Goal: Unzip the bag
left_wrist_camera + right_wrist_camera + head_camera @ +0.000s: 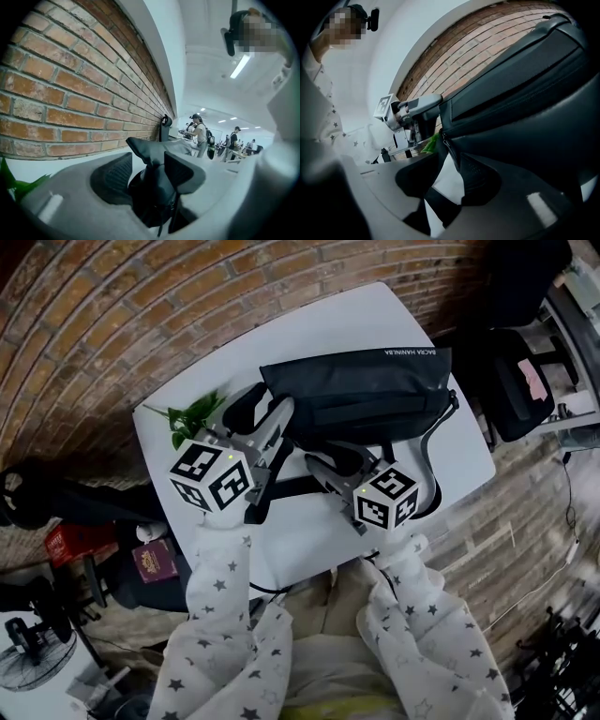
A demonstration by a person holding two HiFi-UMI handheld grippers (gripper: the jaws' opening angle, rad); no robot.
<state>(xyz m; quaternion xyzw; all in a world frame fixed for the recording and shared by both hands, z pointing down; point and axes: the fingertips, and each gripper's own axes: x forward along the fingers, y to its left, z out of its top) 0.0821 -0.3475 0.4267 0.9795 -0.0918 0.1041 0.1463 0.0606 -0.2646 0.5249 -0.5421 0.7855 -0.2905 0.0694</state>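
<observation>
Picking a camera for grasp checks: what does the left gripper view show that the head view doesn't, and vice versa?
Left gripper view only: the bag's corner between the left hand-held gripper's open jaws; people beyond. Head view only: the right hand-held gripper, the bag's strap, the whole table. Both: bag, brickwork, green sprig.

A: Where does the head view sit?
B: Overhead, facing steeply down on the white tabletop (319, 334), taking in the left hand-held gripper (262, 418), the right hand-held gripper (342, 463) and the black bag (366, 390).
A: The gripper views?
B: Each rides low, looking along its own jaws, very near the bag. The left faces along the brick wall (70, 93); the right also catches the left hand-held gripper. All three share the bag.
</observation>
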